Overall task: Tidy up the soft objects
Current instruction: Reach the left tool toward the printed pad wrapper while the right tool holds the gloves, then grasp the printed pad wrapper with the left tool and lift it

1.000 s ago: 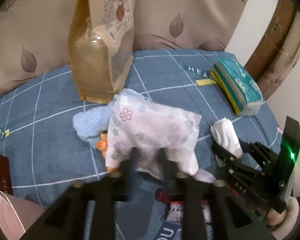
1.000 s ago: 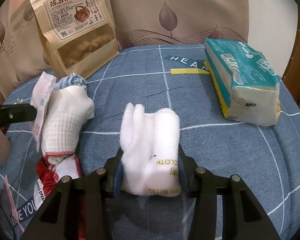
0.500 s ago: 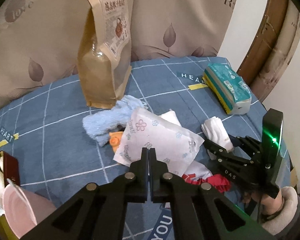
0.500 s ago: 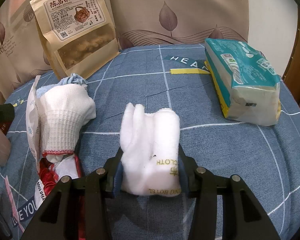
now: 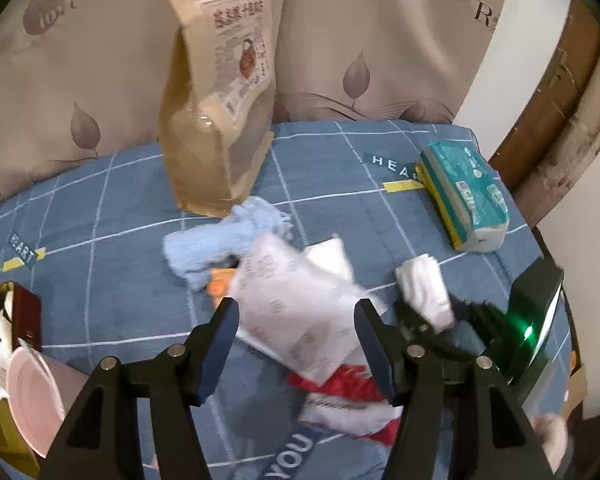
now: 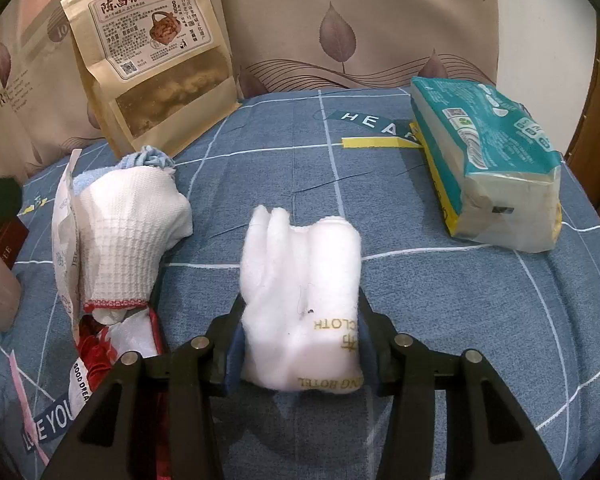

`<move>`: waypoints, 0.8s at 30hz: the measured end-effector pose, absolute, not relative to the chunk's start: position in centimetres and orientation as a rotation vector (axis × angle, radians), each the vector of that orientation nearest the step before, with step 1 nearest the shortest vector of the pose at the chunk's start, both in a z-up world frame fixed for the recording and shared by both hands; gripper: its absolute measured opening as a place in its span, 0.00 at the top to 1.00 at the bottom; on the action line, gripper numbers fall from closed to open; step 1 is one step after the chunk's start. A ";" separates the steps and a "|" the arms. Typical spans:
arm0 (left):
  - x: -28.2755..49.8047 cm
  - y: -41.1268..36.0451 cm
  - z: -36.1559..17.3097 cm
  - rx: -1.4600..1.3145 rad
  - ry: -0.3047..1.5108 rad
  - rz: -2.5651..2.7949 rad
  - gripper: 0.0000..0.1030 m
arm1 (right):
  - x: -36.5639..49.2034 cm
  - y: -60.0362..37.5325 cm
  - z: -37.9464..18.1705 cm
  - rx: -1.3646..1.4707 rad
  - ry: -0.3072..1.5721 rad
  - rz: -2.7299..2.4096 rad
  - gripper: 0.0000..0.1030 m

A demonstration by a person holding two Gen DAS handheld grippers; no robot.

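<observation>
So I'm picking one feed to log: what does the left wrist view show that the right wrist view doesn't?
Left only: its own open tongs, an orange item, and the right tongs from outside.

Right only: the gold lettering on the rolled white cloth those tongs are shut on, and the waffle-knit white cloth.

Both: the snack bag, the tissue pack and the blue towel.

Lighting: you work under dim, warm indoor light; its source stays out of frame. Shadows: soft, short ones lie under your right gripper (image 6: pixel 300 332) on the blue grid-patterned fabric surface (image 6: pixel 440 300). Glare: a small highlight on the tan kraft-paper snack pouch (image 5: pixel 216 120), plus a green lamp glow low at the right in your left wrist view. Blur: the white floral-printed plastic packet (image 5: pixel 296 308) is smeared; your right wrist view stays sharp. Distortion: fisheye bending with black corners in both.
</observation>
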State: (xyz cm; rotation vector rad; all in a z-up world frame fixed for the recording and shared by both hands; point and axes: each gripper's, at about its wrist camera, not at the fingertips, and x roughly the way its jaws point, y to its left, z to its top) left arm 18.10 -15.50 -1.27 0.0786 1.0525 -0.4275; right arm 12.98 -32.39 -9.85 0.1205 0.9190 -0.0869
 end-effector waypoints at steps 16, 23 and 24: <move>20.0 -17.3 -4.5 0.151 1.157 -0.178 0.40 | 12.9 -32.5 -9.8 0.143 0.914 -0.077 0.54; 18.9 -13.2 -6.1 0.161 1.181 -0.166 0.40 | 12.8 -32.5 -9.7 0.143 0.914 -0.077 0.54; 18.7 -12.8 -6.3 0.147 1.178 -0.184 0.40 | 12.8 -32.5 -9.7 0.143 0.914 -0.077 0.54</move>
